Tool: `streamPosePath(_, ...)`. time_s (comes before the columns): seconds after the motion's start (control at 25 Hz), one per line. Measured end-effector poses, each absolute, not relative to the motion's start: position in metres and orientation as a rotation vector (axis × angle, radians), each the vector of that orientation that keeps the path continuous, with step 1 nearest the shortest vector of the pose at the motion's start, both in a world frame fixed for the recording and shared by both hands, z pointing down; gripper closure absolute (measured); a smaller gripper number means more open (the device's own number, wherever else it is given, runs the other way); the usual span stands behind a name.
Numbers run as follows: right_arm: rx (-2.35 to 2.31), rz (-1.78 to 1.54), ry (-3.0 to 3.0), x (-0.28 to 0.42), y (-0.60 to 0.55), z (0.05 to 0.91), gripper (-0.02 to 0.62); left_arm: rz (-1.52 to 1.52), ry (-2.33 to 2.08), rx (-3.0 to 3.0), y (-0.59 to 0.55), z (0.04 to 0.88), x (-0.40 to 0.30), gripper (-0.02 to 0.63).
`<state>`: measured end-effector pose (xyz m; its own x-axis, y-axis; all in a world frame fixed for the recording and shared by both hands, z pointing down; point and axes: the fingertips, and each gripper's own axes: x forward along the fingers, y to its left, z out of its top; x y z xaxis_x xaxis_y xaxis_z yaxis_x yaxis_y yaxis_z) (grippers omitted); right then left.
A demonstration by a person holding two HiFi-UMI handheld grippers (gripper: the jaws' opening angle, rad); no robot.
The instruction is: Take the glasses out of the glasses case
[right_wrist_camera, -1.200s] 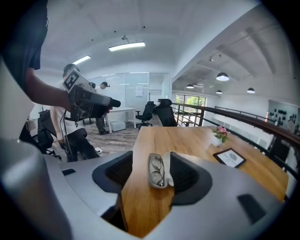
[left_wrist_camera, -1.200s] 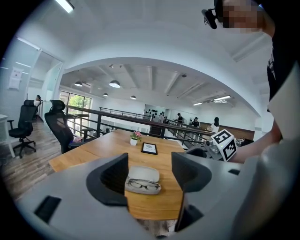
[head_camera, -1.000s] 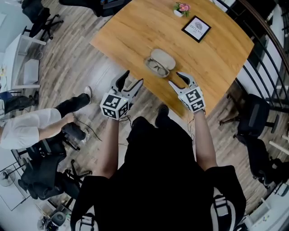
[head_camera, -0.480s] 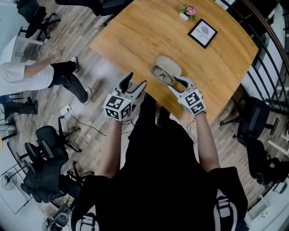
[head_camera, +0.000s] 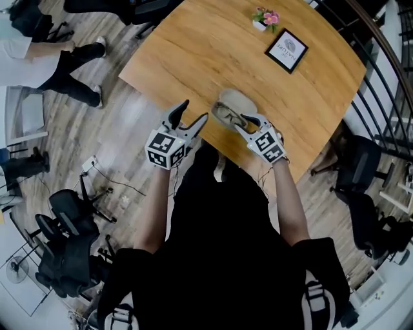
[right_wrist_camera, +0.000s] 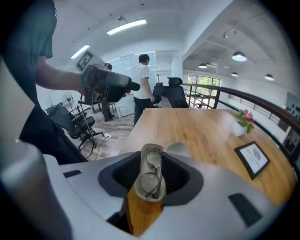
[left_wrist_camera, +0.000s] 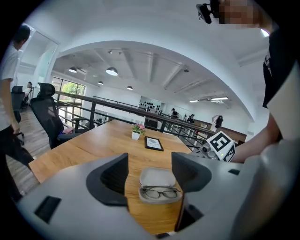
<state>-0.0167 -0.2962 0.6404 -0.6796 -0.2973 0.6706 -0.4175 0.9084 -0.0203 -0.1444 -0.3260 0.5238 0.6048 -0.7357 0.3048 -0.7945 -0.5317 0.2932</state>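
An open grey glasses case (head_camera: 235, 103) lies near the front edge of the wooden table (head_camera: 193, 45), with dark-framed glasses (head_camera: 226, 115) in its lower half. My right gripper (head_camera: 245, 120) reaches the case from the right. In the right gripper view the case (right_wrist_camera: 140, 187) and glasses (right_wrist_camera: 152, 174) sit between the closing jaws, with gaps on both sides. My left gripper (head_camera: 193, 111) is open at the table edge, left of the case. In the left gripper view the case (left_wrist_camera: 158, 179) lies ahead of its jaws, apart from them.
A black picture frame (head_camera: 288, 49) and a small flower pot (head_camera: 264, 18) stand at the table's far side. A person (head_camera: 39, 58) walks on the wood floor at the upper left. Office chairs (head_camera: 71, 213) stand at the left, a railing (head_camera: 387, 77) at the right.
Both grippers have moved forward and down toward the case. The right jaws have narrowed and now flank the case. The person in white has walked toward the upper left.
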Motion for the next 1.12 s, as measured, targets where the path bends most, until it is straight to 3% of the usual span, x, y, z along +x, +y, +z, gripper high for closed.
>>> streamPosePath(0.36, 0.51, 0.317, -2.3, -0.015, -0.309, 0.68, 0.454, 0.241, -1.188, 2.379, -0.342, 0.553, -0.147, 0.316)
streamPosePath(0.48, 0.494, 0.346, -2.277, -0.016, -0.31, 0.695, 0.492, 0.255, -1.178, 2.362, -0.344, 0.561, -0.149, 0.316)
streamPosePath(0.84, 0.446, 0.394, -2.215, -0.019, -0.314, 0.73, 0.486, 0.304, -1.143, 2.321, -0.348, 0.585, -0.155, 0.316)
streamPosePath(1.12, 0.429, 0.465, -2.175, -0.023, -0.316, 0.742, 0.532, 0.347, -1.06, 2.328, -0.346, 0.595, -0.142, 0.316)
